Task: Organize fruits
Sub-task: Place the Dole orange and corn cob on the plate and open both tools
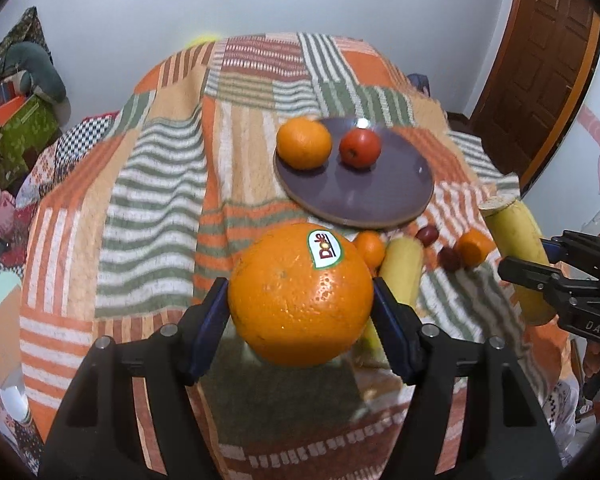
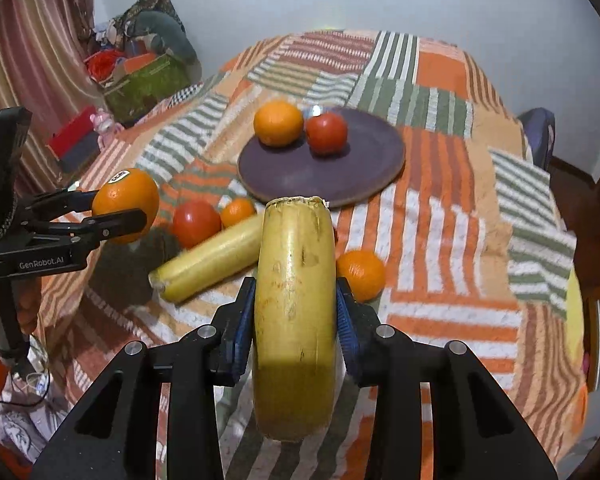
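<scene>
Reading from left to right, I see a green cardboard box (image 2: 148, 84) off the table's far left edge, then the striped patchwork tablecloth (image 1: 156, 184) in orange, green and white. My left gripper (image 1: 300, 304) has its blue-padded jaws spread wide and pressed against both sides of a large round orange with a white Dole sticker (image 1: 300, 294), which hangs above the cloth. Beyond it lies a round dark purple plate (image 1: 356, 192) carrying a plain orange (image 1: 304, 143) on its left rim and a red apple (image 1: 360, 148) beside it, the two close together.

Loose fruit crowds the cloth between plate and grippers: a red tomato-like fruit (image 2: 196, 224), a small tangerine (image 2: 237, 212), a yellow banana piece lying flat (image 2: 212, 260), and a second small tangerine (image 2: 360, 274) just right of my right gripper.

My right gripper (image 2: 296, 320) clamps an upright yellow banana section with a cut top (image 2: 296, 300), its jaws moderately open around the peel, which shows small brown marks. This piece blocks part of my view of the plate's near rim.
</scene>
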A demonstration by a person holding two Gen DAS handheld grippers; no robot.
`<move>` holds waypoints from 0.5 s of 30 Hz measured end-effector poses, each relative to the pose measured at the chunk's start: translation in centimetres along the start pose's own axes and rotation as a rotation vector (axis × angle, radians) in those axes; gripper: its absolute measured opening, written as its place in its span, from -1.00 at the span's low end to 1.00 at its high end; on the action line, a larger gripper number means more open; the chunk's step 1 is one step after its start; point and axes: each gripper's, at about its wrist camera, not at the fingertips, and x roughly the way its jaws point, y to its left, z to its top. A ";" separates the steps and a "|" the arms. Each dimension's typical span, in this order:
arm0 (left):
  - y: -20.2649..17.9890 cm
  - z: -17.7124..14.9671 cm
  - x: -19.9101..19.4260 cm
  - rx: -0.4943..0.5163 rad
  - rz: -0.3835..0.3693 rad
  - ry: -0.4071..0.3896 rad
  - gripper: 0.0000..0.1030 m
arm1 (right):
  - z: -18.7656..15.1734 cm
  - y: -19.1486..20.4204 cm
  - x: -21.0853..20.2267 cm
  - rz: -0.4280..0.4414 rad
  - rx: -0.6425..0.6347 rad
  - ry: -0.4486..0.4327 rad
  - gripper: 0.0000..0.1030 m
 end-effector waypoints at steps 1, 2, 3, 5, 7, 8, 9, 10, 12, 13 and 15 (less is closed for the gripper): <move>-0.1 0.3 0.0 0.002 -0.001 -0.006 0.33 | 0.2 -0.1 -0.1 -0.001 -0.001 -0.006 -0.33; -0.2 0.7 0.0 0.004 -0.003 -0.012 0.33 | 0.6 -0.1 -0.2 -0.003 -0.001 -0.016 -0.33; -0.4 1.2 0.0 0.007 -0.005 -0.018 0.33 | 1.0 -0.2 -0.2 -0.005 0.000 -0.026 -0.33; -0.6 1.9 0.2 0.009 -0.011 -0.024 0.33 | 1.5 -0.5 -0.4 -0.006 0.004 -0.040 -0.33; -0.8 2.7 0.5 0.010 -0.019 -0.027 0.33 | 2.3 -0.8 -0.3 -0.009 0.008 -0.055 -0.33; -0.9 3.0 0.7 0.011 -0.022 -0.028 0.33 | 2.7 -1.0 -0.3 -0.011 0.008 -0.061 -0.33; -1.1 3.4 0.9 0.015 -0.023 -0.030 0.33 | 3.0 -1.1 -0.1 -0.014 0.009 -0.067 -0.33; -1.2 3.8 1.2 0.020 -0.023 -0.032 0.33 | 3.6 -1.4 0.0 -0.014 0.010 -0.071 -0.33; -1.5 4.5 1.7 0.025 -0.022 -0.034 0.33 | 4.3 -1.7 0.3 -0.017 0.012 -0.077 -0.33; -1.5 4.7 2.0 0.026 -0.023 -0.034 0.33 | 4.7 -1.9 0.5 -0.019 0.012 -0.080 -0.33; -1.6 5.3 2.6 0.025 -0.028 -0.032 0.33 | 5.5 -2.2 0.8 -0.022 0.012 -0.089 -0.33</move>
